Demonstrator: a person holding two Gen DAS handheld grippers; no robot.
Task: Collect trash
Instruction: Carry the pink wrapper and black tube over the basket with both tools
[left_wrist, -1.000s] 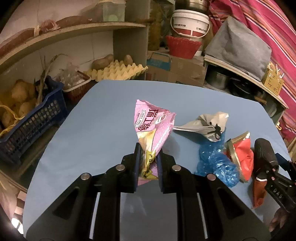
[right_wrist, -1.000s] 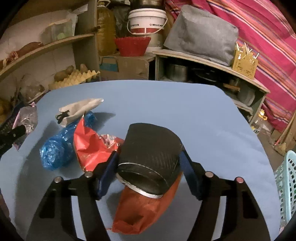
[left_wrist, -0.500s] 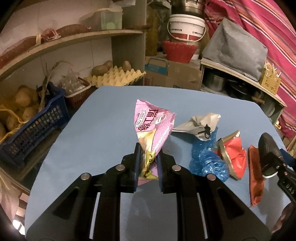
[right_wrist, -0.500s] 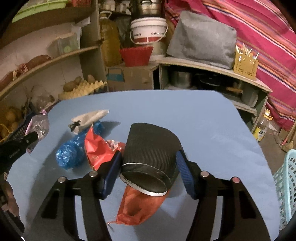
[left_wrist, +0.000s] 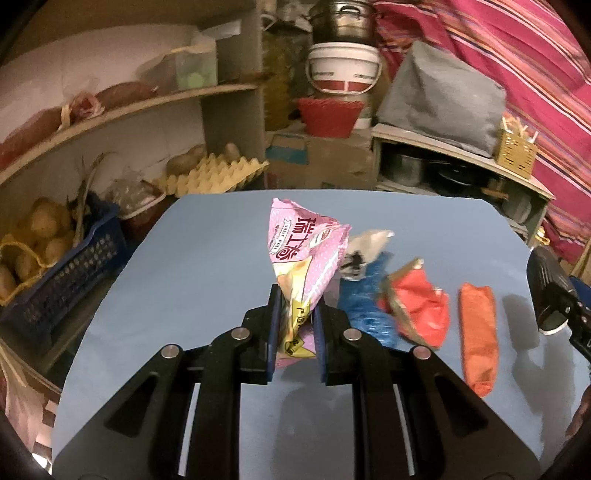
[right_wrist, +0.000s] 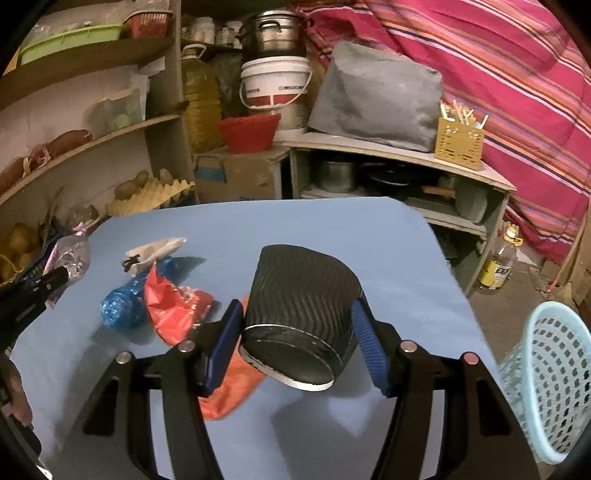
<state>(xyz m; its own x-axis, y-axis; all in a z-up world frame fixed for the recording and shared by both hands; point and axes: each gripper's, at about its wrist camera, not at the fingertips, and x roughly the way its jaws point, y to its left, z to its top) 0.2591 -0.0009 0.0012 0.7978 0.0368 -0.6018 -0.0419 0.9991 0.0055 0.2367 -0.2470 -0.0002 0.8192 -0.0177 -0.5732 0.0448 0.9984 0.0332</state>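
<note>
My left gripper is shut on a pink snack bag and holds it above the blue table. My right gripper is shut on a black ribbed paper cup, held above the table; the cup also shows at the right edge of the left wrist view. On the table lie a blue plastic bag, a red wrapper, an orange wrapper and a white crumpled bag.
A light blue mesh basket stands on the floor right of the table. Shelves with an egg tray, a dark blue crate of potatoes and a white bucket surround the table's far and left sides.
Both grippers have risen and pulled back with their loads. The cup has lifted off the orange wrapper, which now lies uncovered on the table.
</note>
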